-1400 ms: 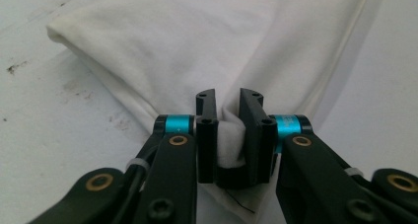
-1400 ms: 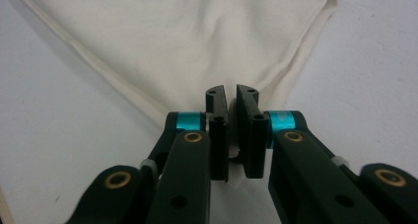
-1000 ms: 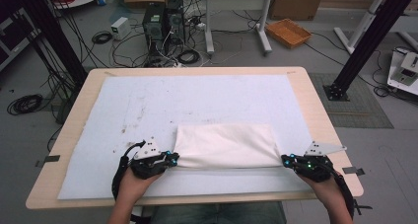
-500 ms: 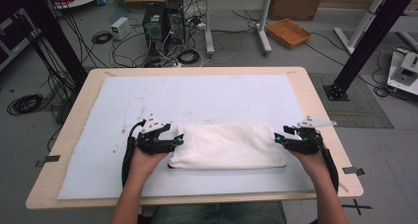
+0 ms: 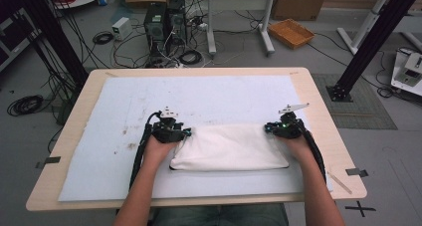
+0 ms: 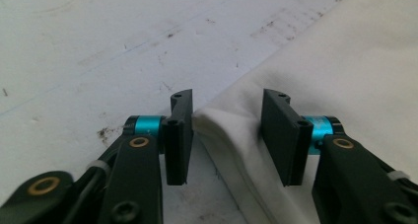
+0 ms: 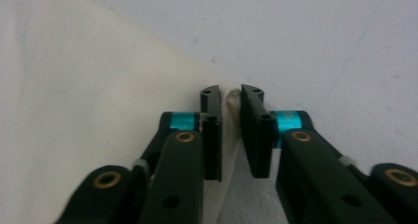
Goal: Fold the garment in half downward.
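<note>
Folded cloth (image 5: 230, 147): cream-white, soft woven fabric, folded to a long rectangle with rounded, layered edges; it is laid flat on the near half of the white mat (image 5: 119, 111), which is scuffed and speckled with dark marks and is spread over a pale wooden table (image 5: 332, 136).

Left gripper (image 6: 226, 135): black jaws with teal collars are set wide apart; the cloth's far left corner is seen between them, touching the left jaw.

Right gripper (image 7: 230, 131): jaws are drawn narrow, a thin gap remaining, with the cloth's far right corner edge lodged between them.
</note>
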Available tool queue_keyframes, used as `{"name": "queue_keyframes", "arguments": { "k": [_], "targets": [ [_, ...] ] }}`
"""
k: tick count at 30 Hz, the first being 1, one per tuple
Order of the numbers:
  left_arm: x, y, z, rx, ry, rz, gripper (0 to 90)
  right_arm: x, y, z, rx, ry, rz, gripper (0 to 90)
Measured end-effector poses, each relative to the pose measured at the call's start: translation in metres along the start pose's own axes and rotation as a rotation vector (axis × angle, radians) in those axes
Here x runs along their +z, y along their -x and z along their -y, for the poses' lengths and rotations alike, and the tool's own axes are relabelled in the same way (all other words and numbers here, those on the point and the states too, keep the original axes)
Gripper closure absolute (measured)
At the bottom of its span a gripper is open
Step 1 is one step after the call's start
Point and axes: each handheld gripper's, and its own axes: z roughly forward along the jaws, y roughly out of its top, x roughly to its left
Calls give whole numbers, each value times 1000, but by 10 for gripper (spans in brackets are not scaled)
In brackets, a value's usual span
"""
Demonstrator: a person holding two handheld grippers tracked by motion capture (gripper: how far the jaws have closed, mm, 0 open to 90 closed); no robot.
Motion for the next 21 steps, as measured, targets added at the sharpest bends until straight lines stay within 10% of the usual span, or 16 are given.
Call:
{"name": "queue_keyframes", "arguments": {
  "k": [4,16,21],
  "targets": [
    [-1,-1,-1,-2,23,13,797,-2,-2,-3,-58,-12,9,868],
    [3,-12,-12,-15,113,-26,826,-8,15,-18,-83,64,125,872],
    [3,-12,-14,-30,131,-75,621,-7,21,-13,-25,75,138,718]
  ]
}}
